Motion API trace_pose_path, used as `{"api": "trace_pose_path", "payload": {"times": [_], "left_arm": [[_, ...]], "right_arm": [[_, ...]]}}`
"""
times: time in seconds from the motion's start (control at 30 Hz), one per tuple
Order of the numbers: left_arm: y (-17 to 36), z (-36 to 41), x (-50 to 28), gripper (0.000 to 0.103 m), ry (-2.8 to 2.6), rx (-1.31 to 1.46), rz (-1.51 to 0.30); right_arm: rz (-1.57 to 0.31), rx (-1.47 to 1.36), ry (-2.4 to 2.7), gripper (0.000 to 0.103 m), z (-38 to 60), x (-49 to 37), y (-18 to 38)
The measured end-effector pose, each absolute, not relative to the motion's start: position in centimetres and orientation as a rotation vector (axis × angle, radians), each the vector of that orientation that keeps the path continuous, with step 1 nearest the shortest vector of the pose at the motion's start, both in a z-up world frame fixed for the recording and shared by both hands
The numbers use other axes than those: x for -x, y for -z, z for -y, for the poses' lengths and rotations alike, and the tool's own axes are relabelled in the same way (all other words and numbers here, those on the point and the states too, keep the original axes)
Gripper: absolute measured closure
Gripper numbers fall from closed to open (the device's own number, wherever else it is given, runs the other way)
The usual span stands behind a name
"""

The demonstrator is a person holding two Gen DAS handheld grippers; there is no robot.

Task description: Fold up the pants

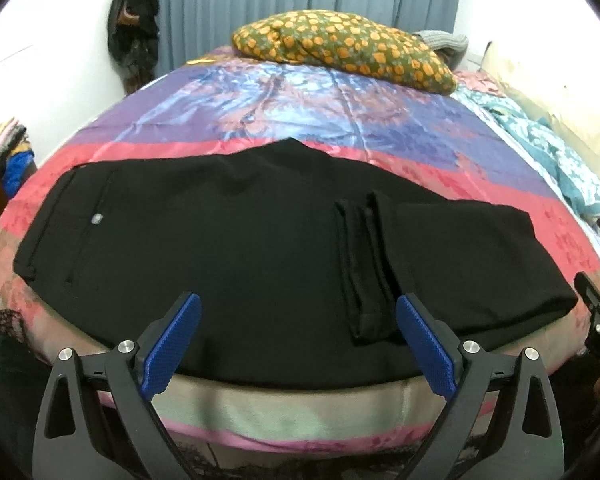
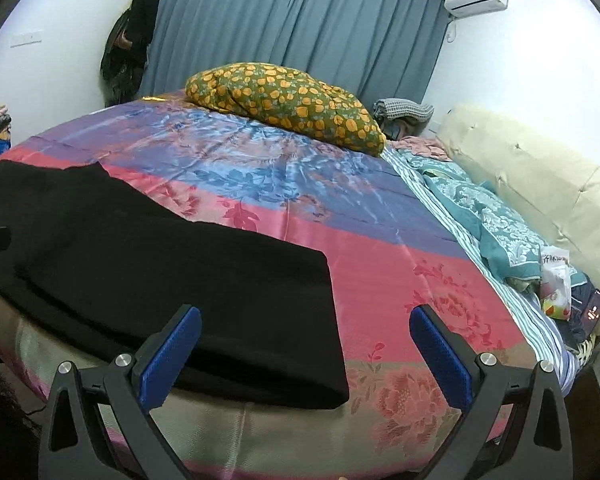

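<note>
On the near edge of the bed: the black pants (image 1: 228, 240) lie flat across the bedspread (image 1: 300, 120), long side along the near edge, so that I can reach both ends without leaning over.
Waistband end: it is at the left in the left wrist view, with a small grey button (image 1: 97, 219) showing. I think it lies there so the left claw takes that end.
Leg end: the right part is already turned back over itself, and the hems (image 1: 364, 264) rest on top near the middle. The fold edge (image 2: 332, 312) at the right is straight and closed, so I judge that one fold is made.
Left claw (image 1: 298, 336): its two blue pads (image 1: 172, 344) are wide apart and grip nothing. It hangs over the near edge of the pants, just left of the hems, which looks like a good place to pinch the layers.
Right claw (image 2: 306, 344): the pads are also apart, with nothing between them. It hangs at the near right corner of the folded pants; the left pad is over the black cloth and the right pad is over bare bedspread.
Why both stand so: I believe each claw waits at one side of the doubled part, to lift and carry it toward the waistband.
Care needed: the cloth is thin and layered, so a shallow pinch may take only the top layer.
Far side: a flowered pillow (image 1: 340, 52) lies well apart from the pants, near the curtain (image 2: 284, 20).
</note>
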State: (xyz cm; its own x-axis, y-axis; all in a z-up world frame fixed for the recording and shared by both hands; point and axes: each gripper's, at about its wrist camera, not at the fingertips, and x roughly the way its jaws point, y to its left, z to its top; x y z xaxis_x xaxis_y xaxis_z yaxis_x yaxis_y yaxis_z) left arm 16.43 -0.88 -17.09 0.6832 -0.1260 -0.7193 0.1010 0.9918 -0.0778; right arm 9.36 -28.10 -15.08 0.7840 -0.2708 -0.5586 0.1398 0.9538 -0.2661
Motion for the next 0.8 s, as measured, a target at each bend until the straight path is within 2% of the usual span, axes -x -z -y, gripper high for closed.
{"api": "trace_pose_path", "payload": {"times": [0.13, 0.37, 0.8], "left_arm": [[16.5, -1.4, -16.7, 0.004, 0.095, 0.058, -0.801], [18.5, -6.5, -17.8, 0.004, 0.041, 0.231, -0.900], [19.2, -8.9, -19.8, 0.004, -0.009, 0.264, -0.936]], "right_arm": [[-0.658, 0.139, 0.164, 0.000, 28.7, -9.2, 14.9], [-0.709, 0.115, 0.140, 0.000, 27.8, -9.5, 15.5], [-0.750, 0.006, 0.167, 0.000, 29.5, -10.1, 15.7]]}}
